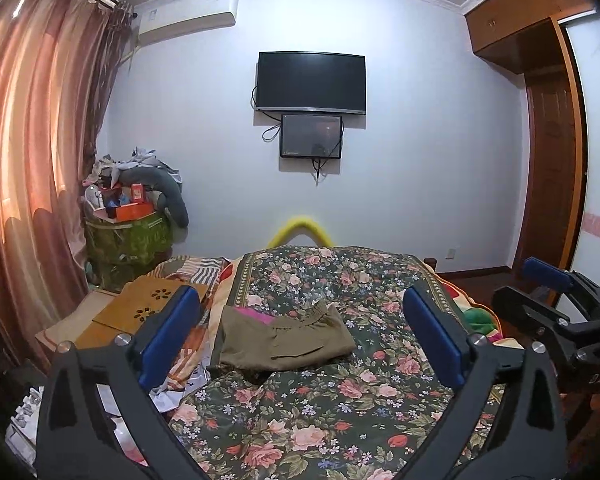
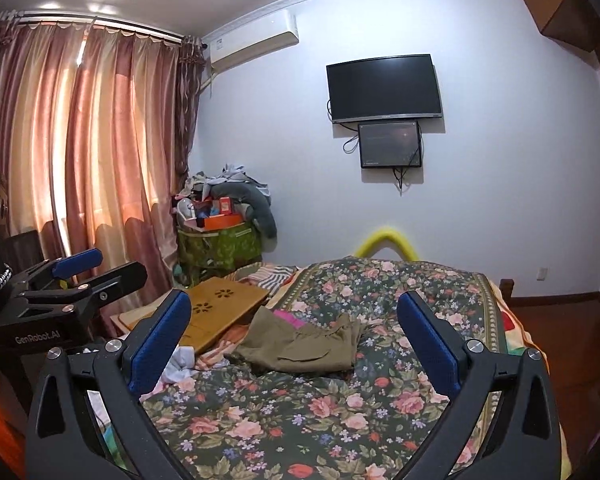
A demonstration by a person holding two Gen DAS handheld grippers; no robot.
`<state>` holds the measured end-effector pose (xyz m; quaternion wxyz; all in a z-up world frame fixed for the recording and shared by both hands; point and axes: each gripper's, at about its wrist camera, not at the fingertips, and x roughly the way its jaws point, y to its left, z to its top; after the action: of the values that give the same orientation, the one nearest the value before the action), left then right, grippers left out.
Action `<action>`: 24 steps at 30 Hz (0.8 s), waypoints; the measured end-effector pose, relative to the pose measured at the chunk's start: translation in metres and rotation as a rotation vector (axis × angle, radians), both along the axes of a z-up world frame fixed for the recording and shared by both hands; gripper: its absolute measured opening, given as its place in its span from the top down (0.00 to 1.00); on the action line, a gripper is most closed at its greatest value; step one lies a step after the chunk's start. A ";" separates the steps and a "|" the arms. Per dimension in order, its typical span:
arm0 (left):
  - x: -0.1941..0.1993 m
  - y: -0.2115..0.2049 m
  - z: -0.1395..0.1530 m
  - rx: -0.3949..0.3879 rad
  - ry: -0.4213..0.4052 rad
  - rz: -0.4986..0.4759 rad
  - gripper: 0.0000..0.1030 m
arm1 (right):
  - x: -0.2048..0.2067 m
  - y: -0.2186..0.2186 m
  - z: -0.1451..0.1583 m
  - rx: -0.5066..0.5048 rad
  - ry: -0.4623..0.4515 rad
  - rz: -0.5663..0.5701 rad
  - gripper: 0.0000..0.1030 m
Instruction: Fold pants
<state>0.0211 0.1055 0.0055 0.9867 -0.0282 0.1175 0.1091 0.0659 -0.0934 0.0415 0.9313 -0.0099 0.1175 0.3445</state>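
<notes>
Olive pants (image 1: 286,342) lying in a compact, seemingly folded bundle mid-bed on the floral quilt (image 1: 320,412), nearer its left edge. Left gripper (image 1: 308,336) and right gripper (image 2: 294,342) held back, jaws wide apart and empty, likely because the fold is done.

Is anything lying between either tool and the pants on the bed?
Nothing visible. Only bare floral quilt lies between the open left tool, the open right tool and the pants. The wooden tray sits off to the left.

Olive-khaki pants (image 1: 286,338) – pink patch, maybe lining; dark floral quilt (image 1: 320,412); blue-padded hand-held gripper (image 1: 302,336).
</notes>
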 end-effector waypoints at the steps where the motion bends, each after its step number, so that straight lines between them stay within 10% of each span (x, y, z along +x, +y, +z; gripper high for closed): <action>1: 0.001 -0.001 0.000 0.002 -0.001 0.004 0.00 | 0.000 0.001 -0.001 0.000 0.000 0.000 0.01; 24: 0.006 -0.006 -0.004 0.006 0.015 -0.001 0.00 | 0.001 -0.003 0.001 0.004 0.019 -0.016 0.01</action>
<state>0.0270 0.0997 0.0017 0.9859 -0.0244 0.1246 0.1093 0.0666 -0.0965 0.0423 0.9330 -0.0037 0.1256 0.3373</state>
